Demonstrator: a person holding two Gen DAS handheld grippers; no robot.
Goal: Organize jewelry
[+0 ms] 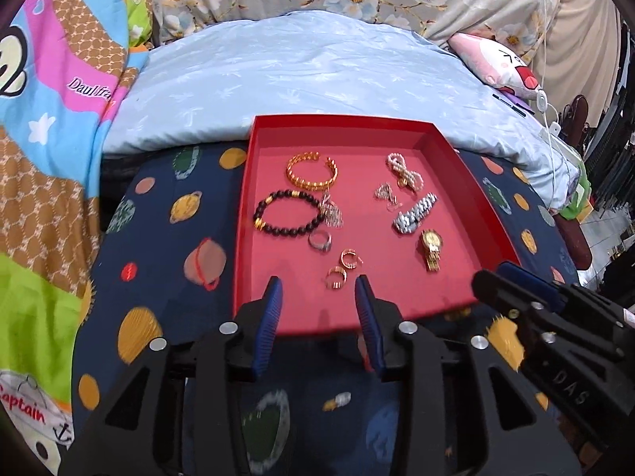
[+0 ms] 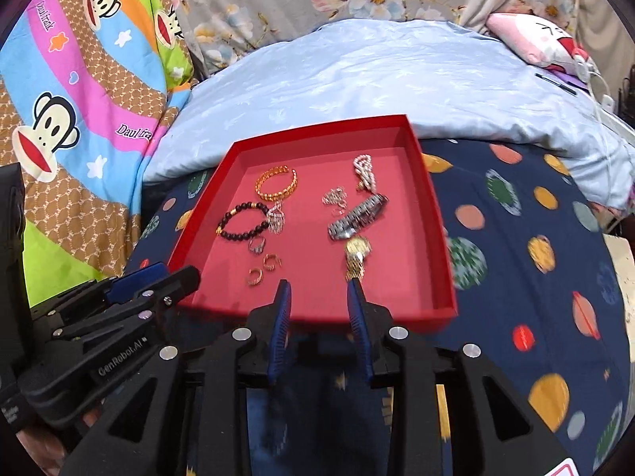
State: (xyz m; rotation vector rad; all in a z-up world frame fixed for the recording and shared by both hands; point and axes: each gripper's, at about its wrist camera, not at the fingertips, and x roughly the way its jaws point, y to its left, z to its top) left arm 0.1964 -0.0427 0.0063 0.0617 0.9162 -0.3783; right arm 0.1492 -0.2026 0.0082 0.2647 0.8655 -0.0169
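Nearest the left tool (image 1: 319, 283), just beyond its tips, lie two small gold ear cuffs (image 1: 344, 266), with a silver ring (image 1: 320, 240) a little farther in. That tool hangs over the near rim of the red tray (image 1: 254, 182), jaws partly spread and pinching nothing, pointing steeply down and forward into the tray. The right tool (image 2: 319, 287) hovers beside it over the same near rim, also partly spread and empty; the gold watch (image 2: 357, 254) lies straight ahead of its tips, long axis running away from the tool, strap end nearest. So the cuffs fall to the left hand and the watch to the right, judging by nearness.

Farther in, the silver watch band (image 2: 357, 214) lies slantwise just beyond the gold watch, almost touching it. Left of centre sits a dark bead bracelet (image 1: 285, 212), with a silver chain pendant (image 1: 331, 212) at its right edge. Beyond these are a gold bangle (image 1: 312, 172), a small silver piece (image 1: 385, 192) and a pearl strand (image 1: 403, 172) near the far wall. The tray rests on a planet-print cloth (image 1: 166, 238), with a pale blue bedspread (image 1: 278, 75) behind.
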